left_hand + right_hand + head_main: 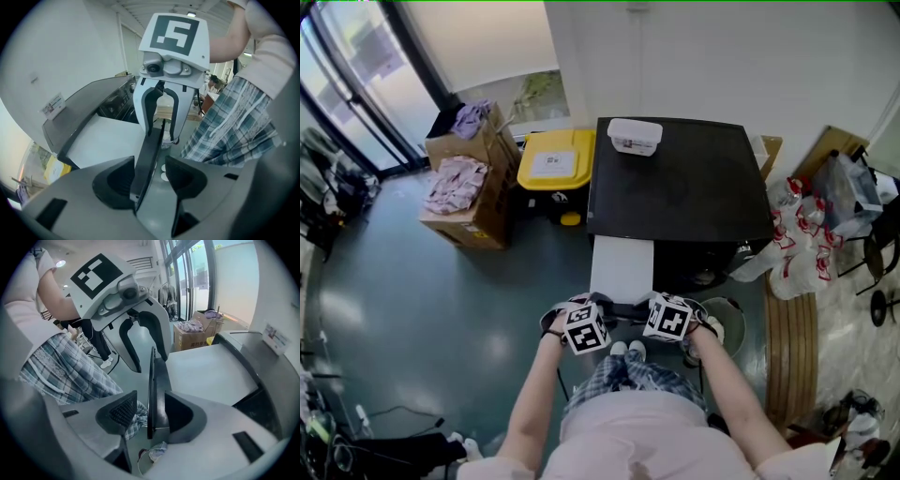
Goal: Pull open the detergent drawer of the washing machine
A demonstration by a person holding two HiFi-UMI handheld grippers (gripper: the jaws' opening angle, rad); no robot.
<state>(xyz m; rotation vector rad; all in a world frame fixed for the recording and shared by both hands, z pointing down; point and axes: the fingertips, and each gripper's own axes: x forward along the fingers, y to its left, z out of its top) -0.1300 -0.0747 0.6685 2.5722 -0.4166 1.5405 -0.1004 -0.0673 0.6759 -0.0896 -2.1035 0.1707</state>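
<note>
So the washing machine (675, 187) is a boxy thing with a flat, matte dark top, sitting centre frame in the head view. The detergent drawer (622, 262) is already slid out toward the bottom of the frame: a smooth white rectangular slab ending in a thin, dark, glossy front panel (626, 309).

Both grippers are at that panel, the left gripper (589, 305) just left of centre and the right gripper (661, 307) just right of it.

In the left gripper view, the left gripper (154, 173) has its jaws apart. The panel (149, 150) runs edge-on between them, close against the left-hand pad, with a clear gap to the right-hand one.

It's the same in the right gripper view. The right gripper (150, 413) isn't clamped either: the panel (152, 380) sits by the smooth right-hand pad, well off the ribbed, knurled-looking pad (123, 411) on the left.

There's also a white plastic tub (635, 135) on the machine's top, near its far edge.
</note>
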